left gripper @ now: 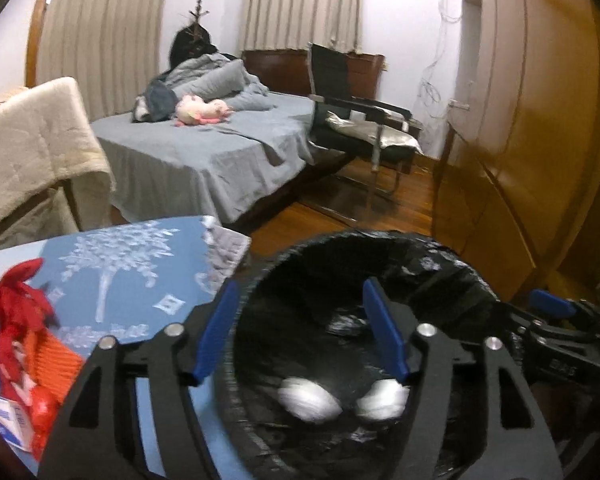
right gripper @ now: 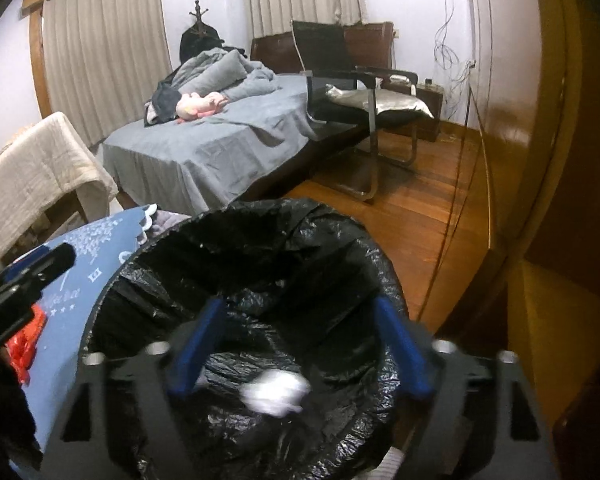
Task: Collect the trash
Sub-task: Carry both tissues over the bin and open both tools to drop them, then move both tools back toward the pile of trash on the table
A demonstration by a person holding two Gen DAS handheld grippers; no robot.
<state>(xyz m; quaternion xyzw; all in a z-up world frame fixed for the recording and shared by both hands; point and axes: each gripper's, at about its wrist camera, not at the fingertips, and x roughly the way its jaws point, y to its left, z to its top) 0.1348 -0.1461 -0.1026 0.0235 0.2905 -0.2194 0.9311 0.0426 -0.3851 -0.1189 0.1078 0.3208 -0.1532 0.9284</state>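
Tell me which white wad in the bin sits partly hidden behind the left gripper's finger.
The right-hand wad, tucked behind the blue finger; the other wad lies in full view.

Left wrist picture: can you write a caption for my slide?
Open left gripper above the black-lined bin, two white paper wads inside, right gripper alongside.

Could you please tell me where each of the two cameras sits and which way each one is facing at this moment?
Left wrist: on the left gripper, looking down into the black-lined trash bin; its blue fingers stand open, and the right gripper shows at the right edge.
Right wrist: on the right gripper, over the same trash bin; its open fingers are blurred, the left gripper at left.
Shared: bin, white wads, bed, chair.
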